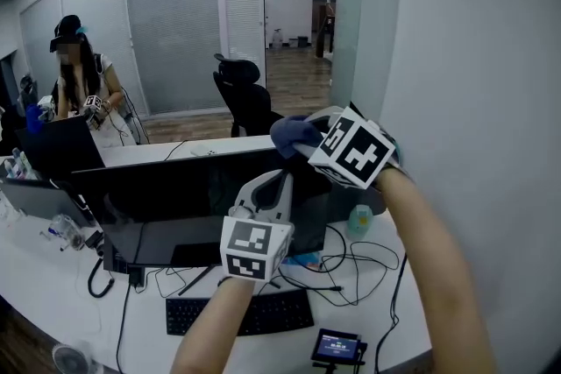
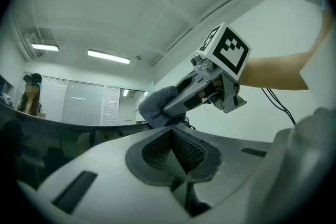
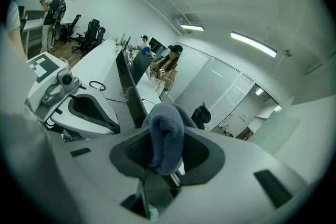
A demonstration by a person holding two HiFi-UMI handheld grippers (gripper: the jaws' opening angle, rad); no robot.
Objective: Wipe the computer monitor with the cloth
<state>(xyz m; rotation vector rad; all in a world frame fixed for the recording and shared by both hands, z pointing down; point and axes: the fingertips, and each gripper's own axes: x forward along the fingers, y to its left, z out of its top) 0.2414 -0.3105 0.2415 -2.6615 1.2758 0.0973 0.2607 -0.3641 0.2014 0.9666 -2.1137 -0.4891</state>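
Observation:
The black computer monitor stands on the white desk, its screen dark. My right gripper is shut on a blue-grey cloth, held at the monitor's top right edge. In the right gripper view the cloth bulges out between the jaws of the right gripper, with the monitor seen edge-on just beyond. My left gripper hovers in front of the screen, pointing up, shut and holding nothing. In the left gripper view its pads meet, and the cloth sits above them.
A black keyboard, a small device with a lit screen, loose cables and a green bottle lie on the desk. A white wall is close on the right. A person sits far left behind a laptop; an office chair stands behind.

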